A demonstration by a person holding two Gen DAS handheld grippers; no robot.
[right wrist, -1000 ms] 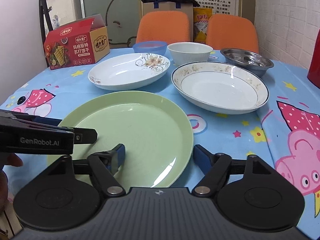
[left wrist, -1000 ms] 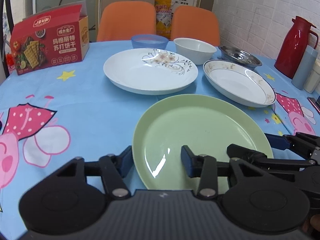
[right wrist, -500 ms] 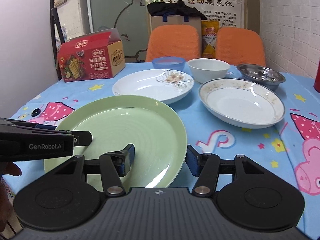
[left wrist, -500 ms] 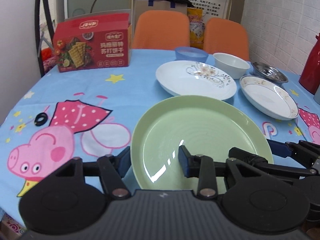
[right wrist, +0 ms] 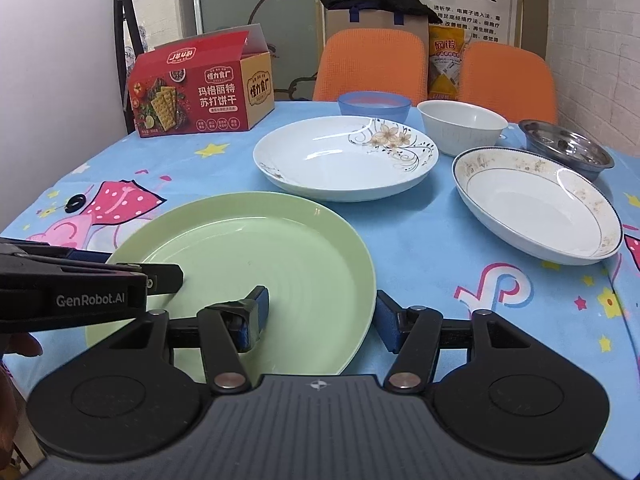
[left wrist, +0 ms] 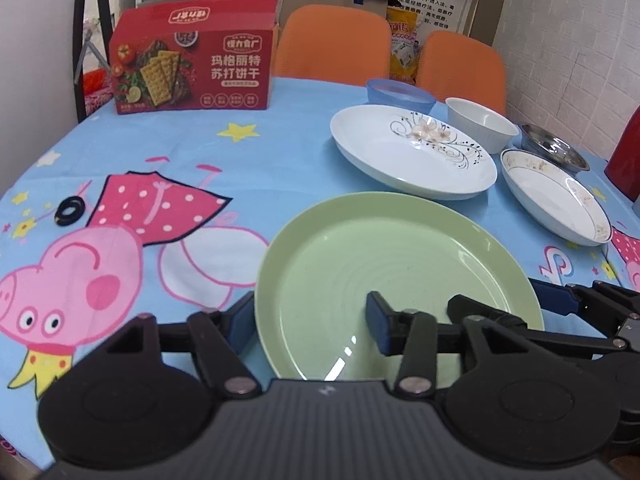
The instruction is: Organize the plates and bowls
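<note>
The left gripper (left wrist: 310, 318) has a broad dark grey body with fine ribs running along its top and a small pale mark at the front edge. On each side sits a black rounded housing with a circular disc shape pressed into it. Black linkage bars go forward from silver round screws to two fingers, and each finger (left wrist: 376, 322) carries a blue pad. The right gripper (right wrist: 322, 314) is built in the same way, with a small round crosshair mark on its ribbed body. In the right wrist view, the left gripper's black side shows white letters "GenRobot.AI", and below it a bit of bare skin of the left hand (right wrist: 18, 346) is seen.
</note>
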